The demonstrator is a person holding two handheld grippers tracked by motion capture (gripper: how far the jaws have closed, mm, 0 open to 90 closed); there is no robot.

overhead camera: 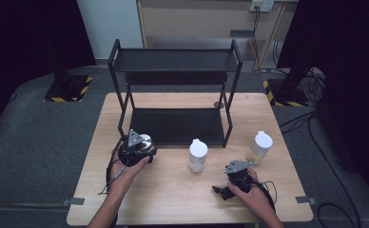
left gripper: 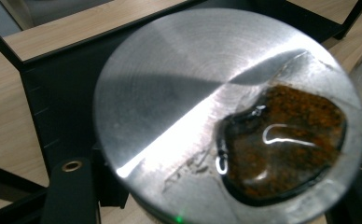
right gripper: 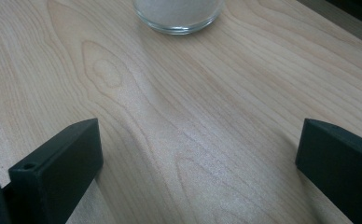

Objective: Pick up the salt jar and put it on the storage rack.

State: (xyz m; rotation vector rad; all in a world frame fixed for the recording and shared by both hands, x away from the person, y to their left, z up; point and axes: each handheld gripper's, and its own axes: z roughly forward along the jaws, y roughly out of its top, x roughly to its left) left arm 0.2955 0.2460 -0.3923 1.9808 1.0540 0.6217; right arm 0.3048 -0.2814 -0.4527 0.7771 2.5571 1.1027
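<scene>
- At the left of the high view, we are seeing the left gripper (overhead camera: 136, 149) sitting on the wooden table (overhead camera: 173, 190), just in front of the lower left corner of the black two-tier rack (overhead camera: 175, 71), with a metal-lidded can (overhead camera: 147, 141) touching its far side.
- In the left gripper view, we are looking at that can's round silver lid (left gripper: 179, 84) lying between the two black jaws, which are showing at the bottom corners; a brown glossy patch (left gripper: 281, 140) is sitting on the lid's lower right. We are judging the jaws to be pinching the can.
- At the middle of the high view, we are finding a white-capped jar (overhead camera: 198, 156) standing just in front of the rack.
- Lower right of it, the right gripper (overhead camera: 230, 189) is resting near the table's front edge, its jaws spread wide over bare wood in the right gripper view, with a glass jar base (right gripper: 179, 14) at the top of that frame, well apart.
- Farther right, a second white-capped jar (overhead camera: 259, 148) is standing just above that gripper.
</scene>
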